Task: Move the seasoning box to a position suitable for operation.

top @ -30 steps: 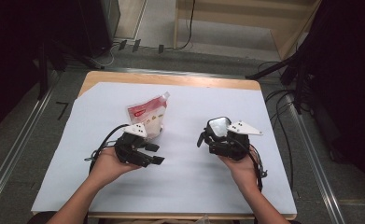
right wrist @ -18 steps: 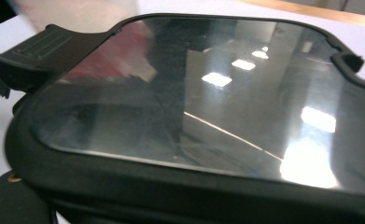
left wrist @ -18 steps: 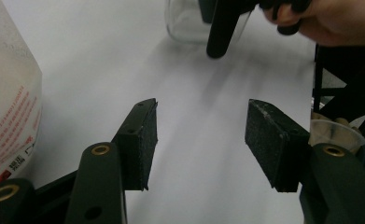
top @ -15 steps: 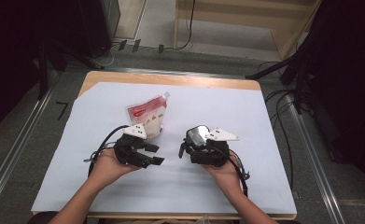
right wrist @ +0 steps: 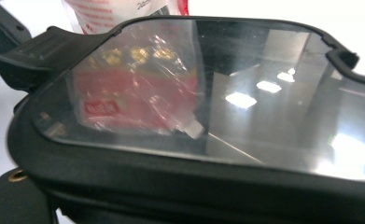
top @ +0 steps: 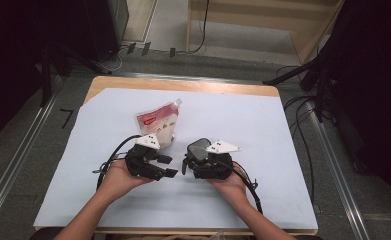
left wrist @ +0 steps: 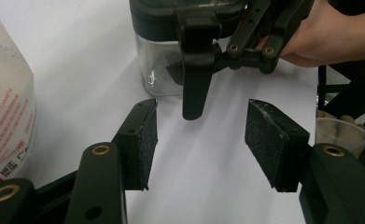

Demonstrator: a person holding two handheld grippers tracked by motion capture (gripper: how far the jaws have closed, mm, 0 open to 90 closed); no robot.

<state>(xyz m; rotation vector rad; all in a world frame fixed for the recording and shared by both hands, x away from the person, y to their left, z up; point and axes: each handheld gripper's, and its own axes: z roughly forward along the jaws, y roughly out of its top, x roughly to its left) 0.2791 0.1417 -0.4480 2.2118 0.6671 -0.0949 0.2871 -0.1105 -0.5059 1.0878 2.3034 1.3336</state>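
High view: jar (top: 197,150) held in right gripper (top: 209,162), low centre of the white mat (top: 263,130).
Jar is clear with a dark lid, clamped between the right jaws, its base on the mat in left gripper view (left wrist: 161,70). Left gripper (top: 150,162) sits at 9 o'clock of the jar, just beside it, jaws apart and empty. Pouch (top: 158,125) stands at 11 o'clock, near both; its reflection shows on the lid (right wrist: 208,93) in right gripper view.
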